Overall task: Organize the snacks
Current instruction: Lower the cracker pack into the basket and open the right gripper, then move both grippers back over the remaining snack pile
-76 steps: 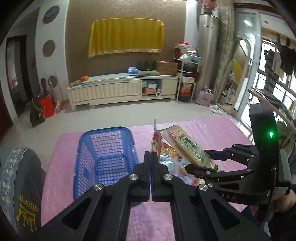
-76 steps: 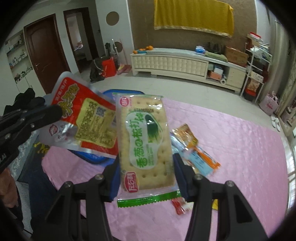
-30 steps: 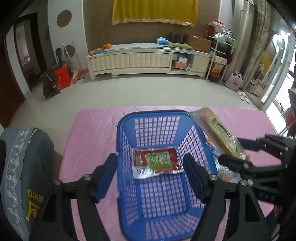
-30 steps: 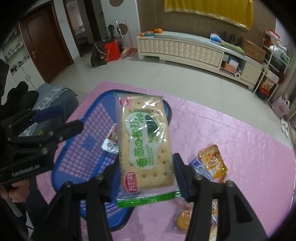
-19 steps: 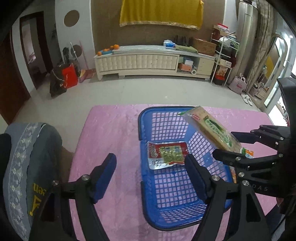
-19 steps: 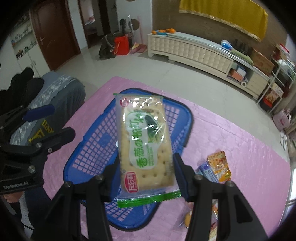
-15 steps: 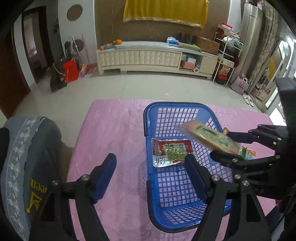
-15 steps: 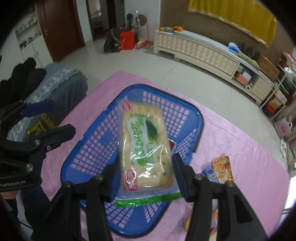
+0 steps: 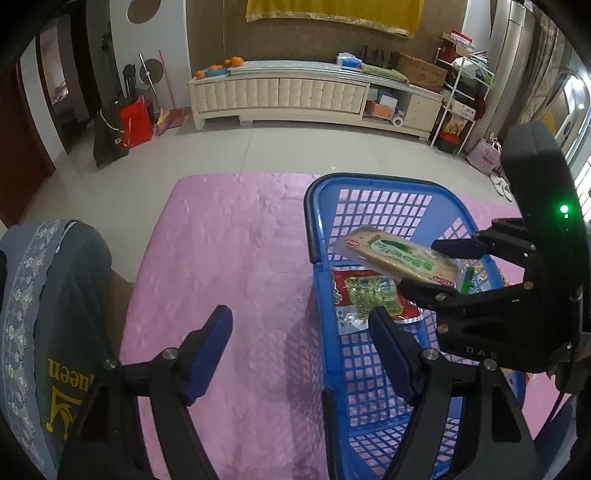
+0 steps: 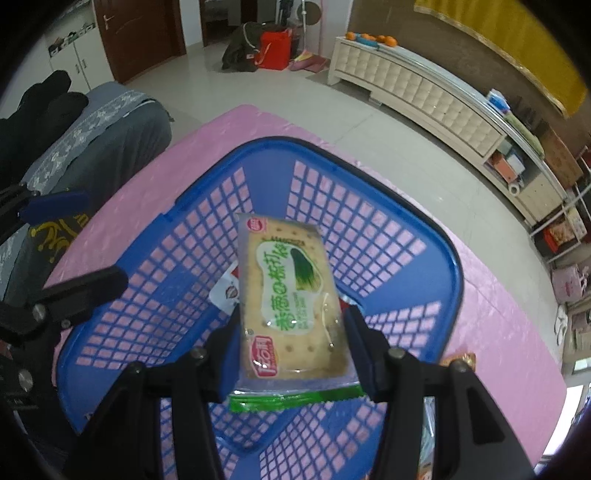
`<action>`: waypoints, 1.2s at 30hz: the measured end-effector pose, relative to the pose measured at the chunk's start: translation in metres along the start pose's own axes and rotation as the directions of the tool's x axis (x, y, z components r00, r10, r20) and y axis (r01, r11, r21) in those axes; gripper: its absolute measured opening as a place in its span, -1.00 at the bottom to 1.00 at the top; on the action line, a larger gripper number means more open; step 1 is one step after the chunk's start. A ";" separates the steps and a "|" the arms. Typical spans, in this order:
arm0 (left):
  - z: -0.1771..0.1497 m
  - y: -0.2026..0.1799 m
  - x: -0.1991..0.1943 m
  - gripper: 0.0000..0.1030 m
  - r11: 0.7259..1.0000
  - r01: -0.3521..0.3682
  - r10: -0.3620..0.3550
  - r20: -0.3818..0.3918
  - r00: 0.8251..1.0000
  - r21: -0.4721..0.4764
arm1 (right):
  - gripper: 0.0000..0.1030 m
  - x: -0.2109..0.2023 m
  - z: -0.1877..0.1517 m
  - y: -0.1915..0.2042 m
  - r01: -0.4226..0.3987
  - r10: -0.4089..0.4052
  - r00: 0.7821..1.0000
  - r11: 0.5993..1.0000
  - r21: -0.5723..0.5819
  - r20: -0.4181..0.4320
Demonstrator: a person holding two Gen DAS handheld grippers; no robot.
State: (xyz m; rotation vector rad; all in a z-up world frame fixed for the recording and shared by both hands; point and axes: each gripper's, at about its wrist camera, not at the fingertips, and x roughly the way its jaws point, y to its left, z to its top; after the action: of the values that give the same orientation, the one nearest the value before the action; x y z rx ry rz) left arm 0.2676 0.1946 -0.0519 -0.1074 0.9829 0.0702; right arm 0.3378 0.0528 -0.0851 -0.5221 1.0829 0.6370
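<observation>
Right claw (image 10: 291, 350) of mine grips the crackers (image 10: 290, 302) over the basket (image 10: 456, 280); at nine o'clock my left claw (image 9: 301, 345) gapes empty. Red packet (image 9: 369, 297) lies inside.

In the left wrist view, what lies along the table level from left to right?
Grey embroidered fabric → bare pink quilted table cover → blue plastic lattice basket → green-and-cream cracker packet → black right gripper holding it.

A home living room is indicated by the long cream TV cabinet (image 9: 295, 96), tiled floor (image 9: 221, 155), wooden door (image 10: 140, 33) and cluttered shelving rack (image 9: 461, 107).
</observation>
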 end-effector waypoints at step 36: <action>-0.051 -0.147 -0.119 0.58 0.983 0.060 -0.080 0.115 0.990 0.171 | 0.76 -0.177 -0.145 -0.054 0.095 -0.141 0.974 0.965 0.245 0.178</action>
State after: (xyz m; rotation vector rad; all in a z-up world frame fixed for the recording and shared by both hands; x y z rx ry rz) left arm 0.1755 0.0409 0.0273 0.0166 0.8590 -0.0698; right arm 0.2256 -0.1214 0.0270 -0.3094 0.9197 0.4369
